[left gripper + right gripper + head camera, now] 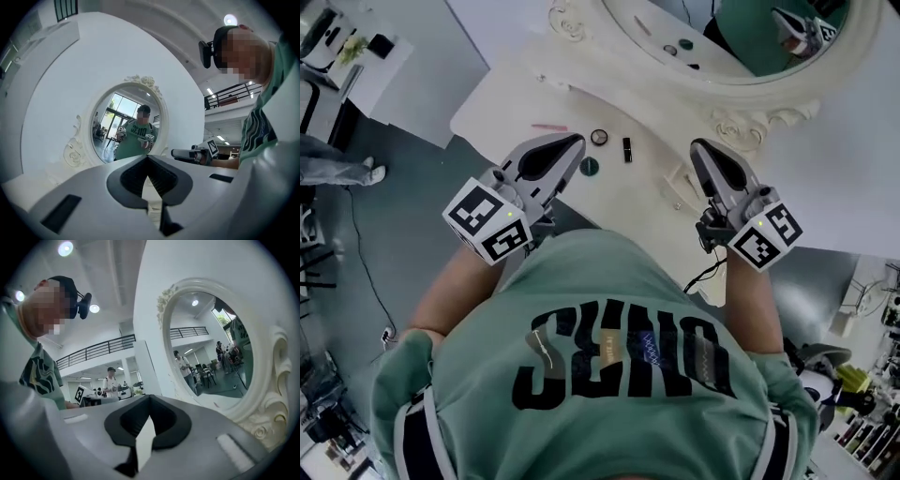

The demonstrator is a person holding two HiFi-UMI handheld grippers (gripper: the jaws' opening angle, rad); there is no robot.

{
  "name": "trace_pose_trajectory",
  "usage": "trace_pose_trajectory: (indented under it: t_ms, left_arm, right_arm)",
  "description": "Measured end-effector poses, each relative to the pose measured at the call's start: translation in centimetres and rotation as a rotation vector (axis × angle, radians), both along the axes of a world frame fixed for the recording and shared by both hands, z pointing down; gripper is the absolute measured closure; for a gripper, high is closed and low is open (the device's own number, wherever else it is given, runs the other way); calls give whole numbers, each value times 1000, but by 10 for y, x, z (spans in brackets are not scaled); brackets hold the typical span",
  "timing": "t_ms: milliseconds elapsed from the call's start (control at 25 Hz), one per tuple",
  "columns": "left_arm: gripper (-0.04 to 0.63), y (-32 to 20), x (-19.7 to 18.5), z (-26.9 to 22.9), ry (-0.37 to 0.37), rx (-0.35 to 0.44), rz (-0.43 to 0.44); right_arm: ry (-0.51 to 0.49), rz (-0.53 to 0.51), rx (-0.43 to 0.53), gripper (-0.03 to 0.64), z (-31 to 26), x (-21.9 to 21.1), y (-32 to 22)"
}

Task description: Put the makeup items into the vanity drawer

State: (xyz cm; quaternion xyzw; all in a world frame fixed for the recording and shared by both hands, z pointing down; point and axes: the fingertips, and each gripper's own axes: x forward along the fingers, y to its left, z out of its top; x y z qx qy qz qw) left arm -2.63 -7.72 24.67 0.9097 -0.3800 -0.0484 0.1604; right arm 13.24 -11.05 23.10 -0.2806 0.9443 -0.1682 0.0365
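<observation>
On the white vanity top (516, 94) lie a pink pencil (549, 127), a round compact (599, 137), a black lipstick (627, 149) and a dark green round item (590, 167). My left gripper (575, 142) hovers just left of the green item, shut and empty. In the left gripper view its tips (149, 159) meet and point at the mirror. My right gripper (699, 147) is held to the right of the lipstick, and it too is shut with nothing in it. Its tips (150, 399) touch in the right gripper view. I cannot make out the drawer.
An ornate oval mirror (741, 89) stands at the back of the vanity and shows my reflection (136, 133). Grey floor with a cable (366, 272) lies to the left, where another person's legs (337, 164) show. A person (110, 383) stands far behind.
</observation>
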Motion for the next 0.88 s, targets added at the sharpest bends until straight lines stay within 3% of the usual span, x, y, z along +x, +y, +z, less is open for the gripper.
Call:
trace_pose_trajectory:
  t_ms: [320, 880]
  left_arm:
    - [595, 20, -71, -53, 37, 84, -145]
    - [595, 24, -83, -47, 62, 53, -177]
  right_arm:
    - [4, -35, 77, 609, -46, -30, 3]
    - [16, -85, 13, 611, -26, -52, 5]
